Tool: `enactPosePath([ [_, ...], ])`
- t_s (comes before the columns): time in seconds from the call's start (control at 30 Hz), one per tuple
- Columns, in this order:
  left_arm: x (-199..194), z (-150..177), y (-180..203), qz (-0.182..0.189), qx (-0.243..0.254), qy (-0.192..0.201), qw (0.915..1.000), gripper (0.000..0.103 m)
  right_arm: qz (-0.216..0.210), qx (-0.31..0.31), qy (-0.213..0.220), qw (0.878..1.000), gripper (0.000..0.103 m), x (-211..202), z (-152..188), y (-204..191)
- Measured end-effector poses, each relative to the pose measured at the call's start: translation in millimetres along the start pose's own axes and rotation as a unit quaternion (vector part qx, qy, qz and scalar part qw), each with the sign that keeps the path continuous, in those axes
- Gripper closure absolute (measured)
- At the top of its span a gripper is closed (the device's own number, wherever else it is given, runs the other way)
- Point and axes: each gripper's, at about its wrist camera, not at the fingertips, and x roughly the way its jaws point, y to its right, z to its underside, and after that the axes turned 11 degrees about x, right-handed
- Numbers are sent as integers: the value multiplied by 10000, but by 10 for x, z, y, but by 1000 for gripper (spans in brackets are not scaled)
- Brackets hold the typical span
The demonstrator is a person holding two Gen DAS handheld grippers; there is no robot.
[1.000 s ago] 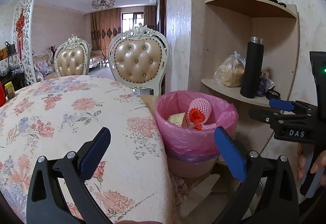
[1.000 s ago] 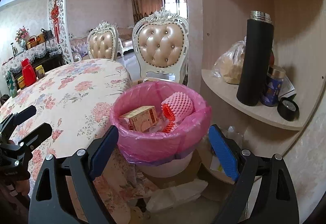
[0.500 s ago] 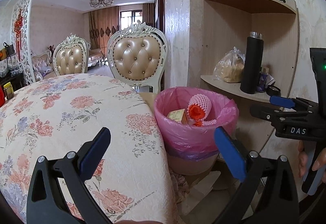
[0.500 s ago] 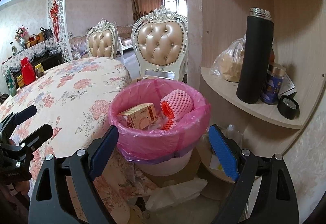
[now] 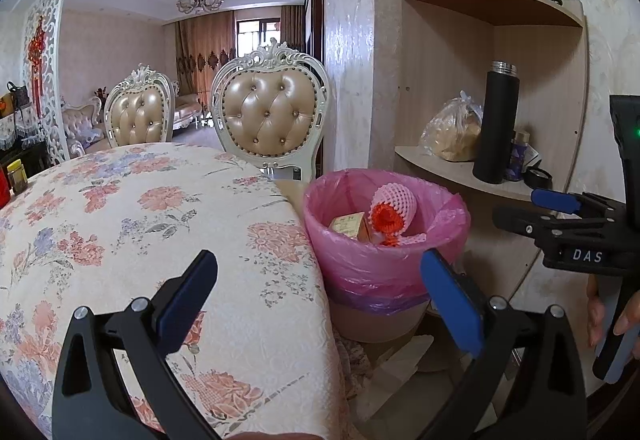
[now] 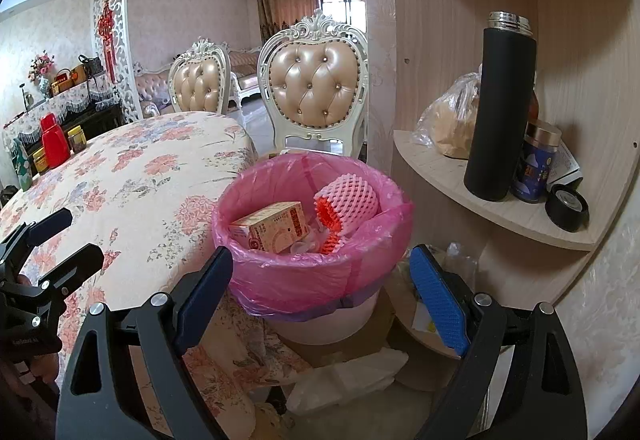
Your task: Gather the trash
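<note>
A bin lined with a pink bag [image 6: 360, 224] [image 5: 400, 264] stands on the floor between the table and the corner shelf. Inside lie a small cardboard carton [image 6: 276, 226] [image 5: 350, 224] and a pink and orange foam fruit net [image 6: 348, 199] [image 5: 392, 205]. My right gripper [image 6: 320, 292] hovers open just in front of the bin, nothing between its blue pads. My left gripper [image 5: 320, 294] is open and empty over the table's edge, left of the bin. In the left wrist view the right gripper [image 5: 560, 203] shows at the far right, held by a hand.
The floral-clothed table [image 5: 140, 224] fills the left. Two padded chairs [image 6: 316, 87] stand behind it. The corner shelf [image 6: 500, 215] holds a black flask [image 6: 500, 111], a bagged loaf, a jar and a tape roll. White plastic and cardboard [image 6: 348, 372] lie on the floor under the bin.
Both grippers have drawn back and risen slightly, so the bin sits a little lower and farther in both views. Both stay open and empty.
</note>
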Motion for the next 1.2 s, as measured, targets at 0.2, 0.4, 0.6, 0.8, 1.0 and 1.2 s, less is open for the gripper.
enactPosePath([
  [0.2,-3,9,7,2,26,5,10000,5,-13,3,7,10000,18,0,-4,3],
  [0.4,-1,10,10,11,29,-2,10000,5,-16,22,18,10000,18,1,2,3],
  [0.6,-3,5,13,30,47,-1,10000,5,-20,51,-3,10000,18,5,15,3],
  [0.8,-3,6,22,40,71,12,10000,5,-39,56,3,10000,18,3,18,8],
  [1.0,-2,10,37,63,69,23,10000,5,-44,57,1,10000,18,2,22,0],
  [1.2,-32,42,26,164,42,41,9998,5,-33,51,-9,10000,18,7,26,1],
])
